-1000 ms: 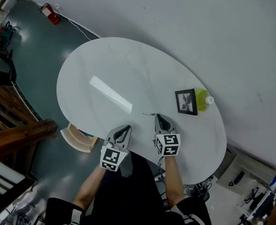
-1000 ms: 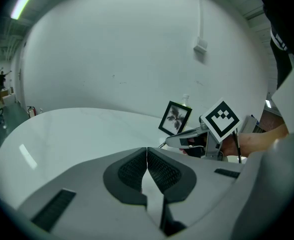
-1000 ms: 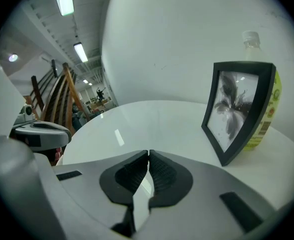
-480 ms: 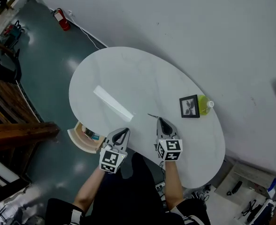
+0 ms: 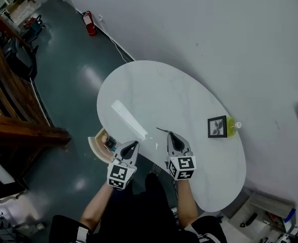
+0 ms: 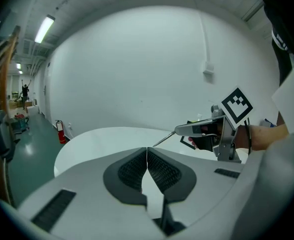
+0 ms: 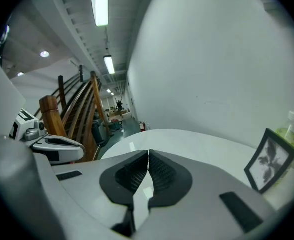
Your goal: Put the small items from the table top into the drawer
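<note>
Drawer (image 5: 97,147), open below the left edge of the white table (image 5: 154,90), contains small items (image 5: 109,144). Left gripper (image 5: 130,145): jaws together, empty. Right gripper (image 5: 169,134): jaws pinching 1 thin metal rod (image 5: 161,130) above the tabletop. Far right: picture frame (image 5: 217,127) just beside green bottle (image 5: 231,126).

Frame (image 5: 217,126) on table (image 5: 159,90), right end, bottle (image 5: 232,126) beside it, drawer (image 5: 101,145) at left edge

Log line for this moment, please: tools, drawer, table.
left tool: shut, empty | right tool: shut on thin metal rod | drawer: open | on table: picture frame, green bottle
</note>
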A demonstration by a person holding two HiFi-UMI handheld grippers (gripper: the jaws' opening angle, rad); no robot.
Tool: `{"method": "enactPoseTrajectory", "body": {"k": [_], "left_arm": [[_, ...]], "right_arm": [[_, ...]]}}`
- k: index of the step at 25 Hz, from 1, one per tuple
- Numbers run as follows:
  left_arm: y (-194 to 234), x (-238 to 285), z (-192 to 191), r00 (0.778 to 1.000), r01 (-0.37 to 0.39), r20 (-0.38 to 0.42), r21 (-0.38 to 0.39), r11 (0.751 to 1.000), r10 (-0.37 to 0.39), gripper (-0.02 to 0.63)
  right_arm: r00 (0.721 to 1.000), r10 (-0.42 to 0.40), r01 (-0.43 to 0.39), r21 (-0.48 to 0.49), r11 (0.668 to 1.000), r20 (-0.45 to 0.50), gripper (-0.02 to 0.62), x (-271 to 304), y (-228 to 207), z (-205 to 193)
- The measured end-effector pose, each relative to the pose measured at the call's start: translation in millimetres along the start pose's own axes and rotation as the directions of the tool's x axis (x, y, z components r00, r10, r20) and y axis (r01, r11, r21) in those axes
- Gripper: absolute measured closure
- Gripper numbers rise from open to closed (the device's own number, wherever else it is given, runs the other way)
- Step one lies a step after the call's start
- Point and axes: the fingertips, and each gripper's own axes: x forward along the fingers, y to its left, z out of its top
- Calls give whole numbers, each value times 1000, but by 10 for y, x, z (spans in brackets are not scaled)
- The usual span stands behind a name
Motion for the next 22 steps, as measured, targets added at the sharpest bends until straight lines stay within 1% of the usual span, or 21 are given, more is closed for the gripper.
{"method": "enactPoseTrajectory", "body": {"k": [5, 11, 18, 22], "left_arm": [[418, -395, -109, 996, -84, 9, -32, 996, 85, 586], [882, -850, -258, 984, -176, 14, -78, 981, 177, 586], [1364, -1344, -425, 958, -281, 19, -137, 950, 286, 586], [1598, -1577, -633, 943, -328, 2, -169, 930, 333, 586]], "right_arm": [[996, 93, -93, -39, 995, -13, 563, 244, 609, 26], [981, 191, -194, -82, 978, -40, 563, 502, 1296, 29], [952, 294, -303, -136, 943, -86, 563, 803, 2027, -44], [933, 338, -355, -158, 921, -124, 563, 982, 2409, -181]]}}
